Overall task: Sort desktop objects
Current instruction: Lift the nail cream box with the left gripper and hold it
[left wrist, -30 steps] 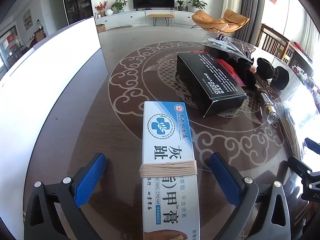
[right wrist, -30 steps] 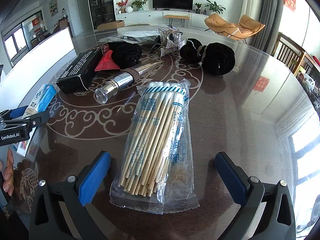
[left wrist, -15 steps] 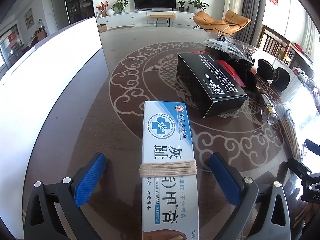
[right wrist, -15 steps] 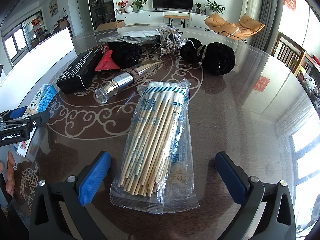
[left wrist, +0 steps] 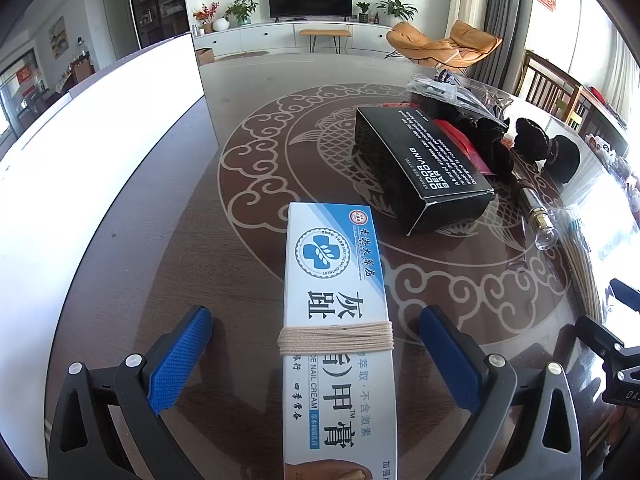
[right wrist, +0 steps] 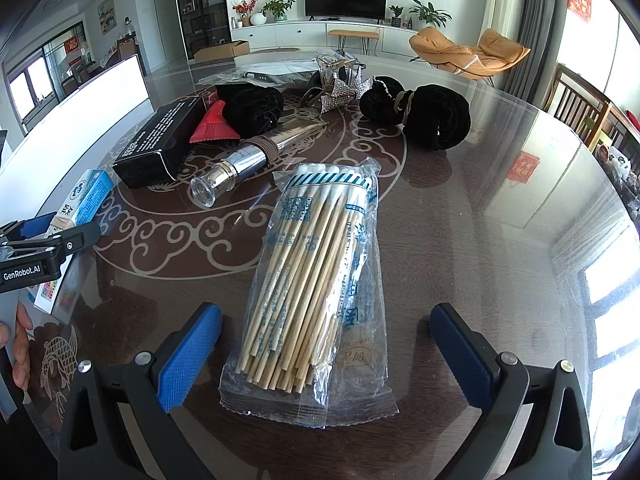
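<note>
nothing had moved since the earlier frame | left gripper [left wrist: 315,344] stayed spread wide, gripping nothing, flat white-blue nail cream carton [left wrist: 338,332] with beige string band lying between its ribbed blue fingers [left wrist: 180,354], untouched | right gripper [right wrist: 326,350] equally wide, empty, crinkly clear bag of wooden cotton swabs [right wrist: 316,280] between its fingers on glossy table [right wrist: 480,220]

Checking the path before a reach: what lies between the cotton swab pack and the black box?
In the right wrist view, the silver tube lies between the swab pack and the black box, its clear cap toward the camera.
</note>
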